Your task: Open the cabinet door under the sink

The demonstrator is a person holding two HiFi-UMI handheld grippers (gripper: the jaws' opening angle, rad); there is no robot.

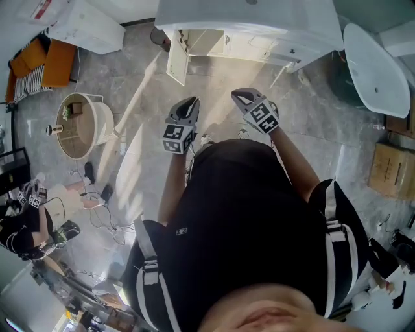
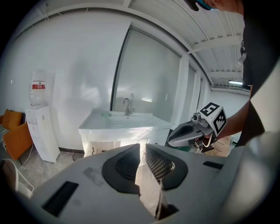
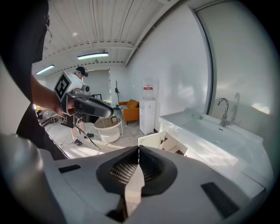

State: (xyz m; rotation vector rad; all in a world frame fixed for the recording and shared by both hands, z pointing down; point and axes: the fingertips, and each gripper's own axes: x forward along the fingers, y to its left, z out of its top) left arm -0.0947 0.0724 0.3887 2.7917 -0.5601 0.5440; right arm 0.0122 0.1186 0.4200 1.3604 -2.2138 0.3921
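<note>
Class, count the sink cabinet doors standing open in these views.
1. The open cabinet door hangs at the cabinet's left end under the sink, swung out over the floor. Doors further right look shut, but the right end is unclear, so another may be ajar.

head view: steeply down | gripper views: forward, toward sink (image 2: 114, 120), well back | all share: sink, cabinet door (image 1: 177, 61)

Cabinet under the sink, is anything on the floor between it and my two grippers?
Nothing visible. Only bare floor lies between the left gripper, the right gripper and the cabinet. One cabinet door already stands open.
</note>
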